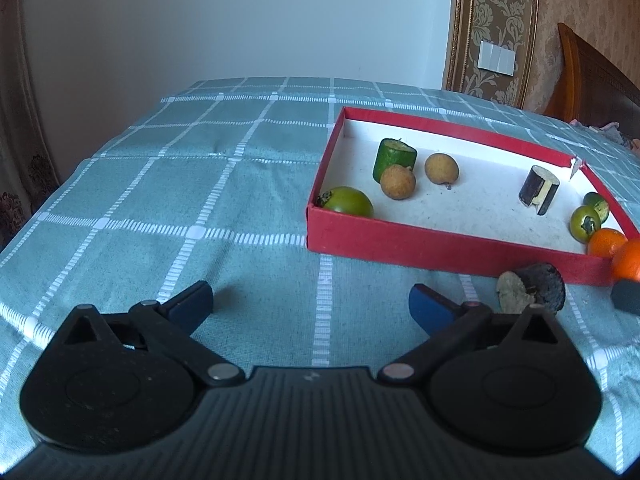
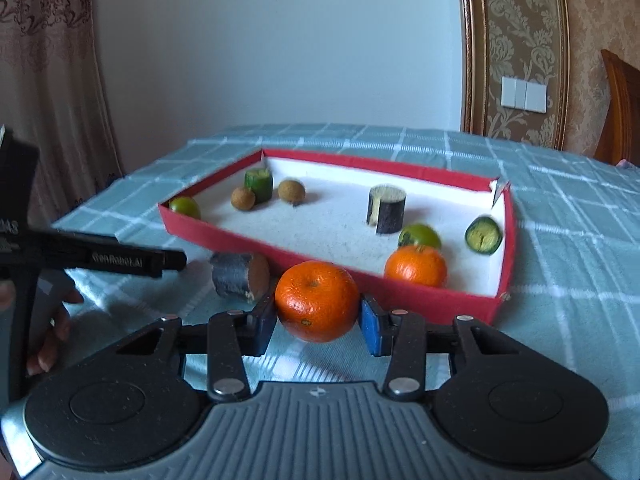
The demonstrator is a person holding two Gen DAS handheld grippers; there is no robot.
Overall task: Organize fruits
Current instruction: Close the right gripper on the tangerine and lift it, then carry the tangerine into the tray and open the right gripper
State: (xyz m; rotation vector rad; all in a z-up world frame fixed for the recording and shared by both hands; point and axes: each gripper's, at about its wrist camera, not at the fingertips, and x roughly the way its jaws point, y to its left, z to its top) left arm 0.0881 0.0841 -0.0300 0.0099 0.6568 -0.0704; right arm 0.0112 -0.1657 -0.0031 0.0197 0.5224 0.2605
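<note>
R claw (image 2: 318, 326) clamped tight, L claw (image 1: 310, 306) spread wide, empty.

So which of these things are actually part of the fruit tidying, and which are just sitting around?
Part of the job:
- orange gripped in the right tongs
- red box
- second orange in the box
- dark cut piece on the cloth
- left tongs, open

Just lying about:
- checked tablecloth
- wall switch
- curtain

Pale lettering on black side bar of left gripper (image 2: 96, 258), right wrist view: blurred, reads roughly "GenRobot.AI". Further left on same gripper's body, at picture edge: cut-off characters, upside down, not legible. Small star-like emblem on grey housing of each gripper, no words. No other readable text.
</note>
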